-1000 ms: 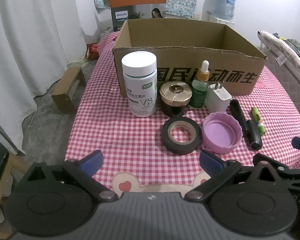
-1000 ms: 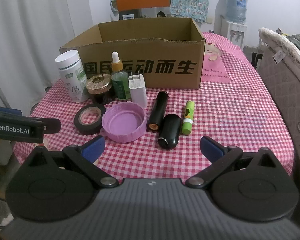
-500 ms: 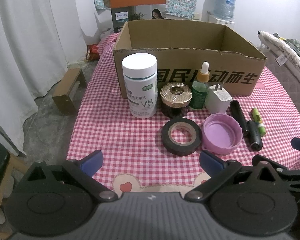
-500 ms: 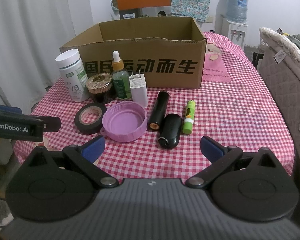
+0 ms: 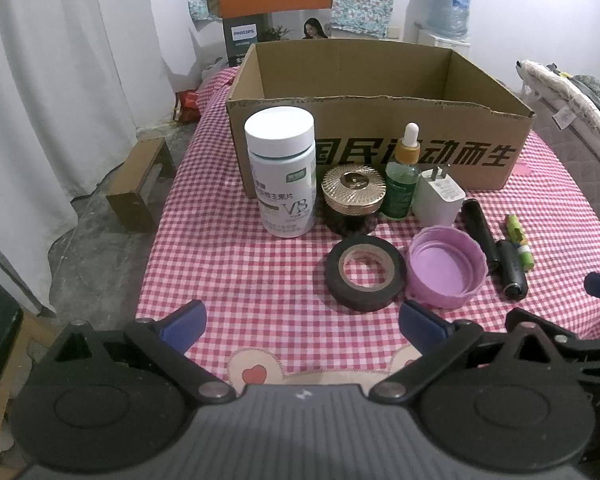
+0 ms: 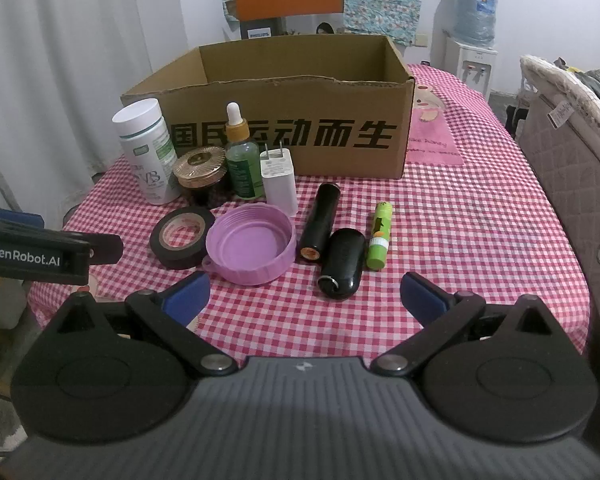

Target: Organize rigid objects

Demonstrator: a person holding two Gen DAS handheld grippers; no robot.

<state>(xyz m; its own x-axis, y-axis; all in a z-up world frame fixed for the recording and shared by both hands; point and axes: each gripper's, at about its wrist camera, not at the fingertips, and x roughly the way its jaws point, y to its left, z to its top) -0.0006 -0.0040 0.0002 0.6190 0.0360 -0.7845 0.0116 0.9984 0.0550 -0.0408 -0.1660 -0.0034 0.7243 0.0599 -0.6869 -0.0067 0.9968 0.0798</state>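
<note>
Where gingham lies: ribbed lilac lid, matte tape ring.

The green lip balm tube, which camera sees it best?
The right wrist view: the green lip balm tube lies whole and unblocked, beside the black case. The left wrist view shows it small and near the edge.

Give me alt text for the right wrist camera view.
The open right gripper hovers empty over a red-checked table before an open cardboard box. In front stand a white bottle, dropper bottle and charger; nearer lie black tape and a purple lid.
</note>
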